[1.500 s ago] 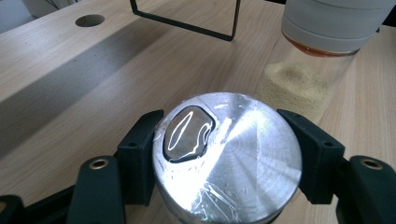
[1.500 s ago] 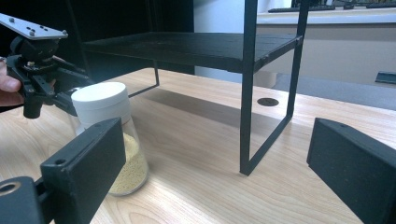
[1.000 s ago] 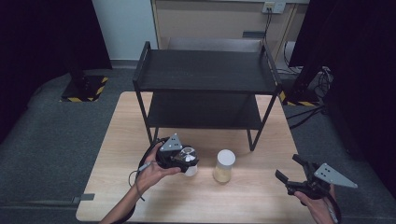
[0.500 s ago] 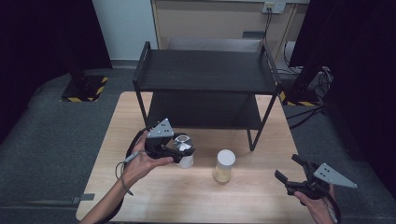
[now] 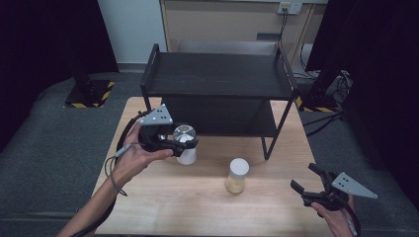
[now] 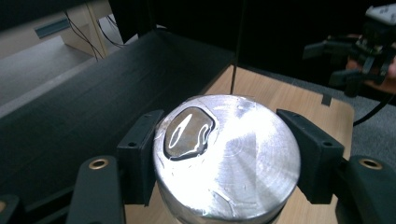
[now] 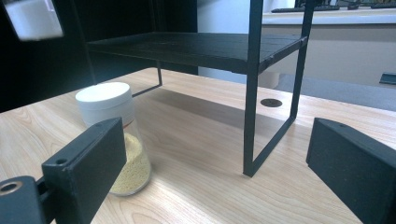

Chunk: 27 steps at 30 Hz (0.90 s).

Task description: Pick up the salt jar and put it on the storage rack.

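Left gripper (image 5: 184, 146) clamping silver-lidded jar (image 6: 226, 154) by its lid, probably for shelving; right gripper (image 5: 309, 189) idling agape.

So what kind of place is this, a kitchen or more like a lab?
Probably a lab or recording setup, not a kitchen: dark curtains ring a lone wooden table, hazard-striped stand bases sit on grey carpet, and cables trail behind.

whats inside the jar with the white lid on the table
The jar is clear glass holding a yellow grainy powder, filling roughly its lower half. Its white lid is on, and the right gripper jaw in front hides part of the jar's side.
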### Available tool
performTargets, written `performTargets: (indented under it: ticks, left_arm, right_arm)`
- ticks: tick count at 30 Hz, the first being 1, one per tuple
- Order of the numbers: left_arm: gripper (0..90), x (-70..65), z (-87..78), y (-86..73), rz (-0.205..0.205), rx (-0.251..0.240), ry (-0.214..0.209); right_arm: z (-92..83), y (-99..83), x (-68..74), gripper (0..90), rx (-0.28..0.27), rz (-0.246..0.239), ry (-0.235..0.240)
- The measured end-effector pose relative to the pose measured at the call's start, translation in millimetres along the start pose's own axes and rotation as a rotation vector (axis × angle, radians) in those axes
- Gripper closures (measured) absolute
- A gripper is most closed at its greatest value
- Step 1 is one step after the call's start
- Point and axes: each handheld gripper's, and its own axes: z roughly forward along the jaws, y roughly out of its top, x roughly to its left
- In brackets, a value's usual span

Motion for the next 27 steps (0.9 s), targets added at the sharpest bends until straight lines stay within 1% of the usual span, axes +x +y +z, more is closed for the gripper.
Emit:
performTargets:
  ticks: [3,7,14,18,21,24,27]
  left_arm:
    - [33.7,-2.3,-9.0,13.0,0.004,-0.008,0.025]
    - [33.7,-5.2,-22.3,35.2,0.024,-0.014,0.046]
    - [33.6,-6.5,-41.9,76.7,0.043,-0.033,0.070]
    - [33.6,-5.2,-49.0,97.9,0.039,-0.045,0.081]
    - [33.6,-5.9,-51.8,109.0,0.033,-0.056,0.096]
    - [33.7,-1.8,-54.2,115.9,-0.001,-0.093,0.099]
    - [33.6,-2.0,-54.6,126.6,0.006,-0.091,0.119]
  right_arm:
    - [0.2,0.0,0.0,5.2,0.000,0.000,0.001]
    - [-0.1,-0.2,-0.1,5.3,0.000,0.003,0.000]
    - [0.2,-0.2,-0.1,5.3,0.000,0.002,0.002]
    - [-0.1,-0.4,-0.5,5.3,0.000,0.007,0.001]
    - [-0.5,-0.8,-0.8,5.2,-0.004,0.007,0.001]
    - [-0.6,-0.8,-0.8,5.2,-0.004,0.008,0.000]
    - [-0.5,-0.5,-0.5,5.2,-0.004,0.005,0.003]
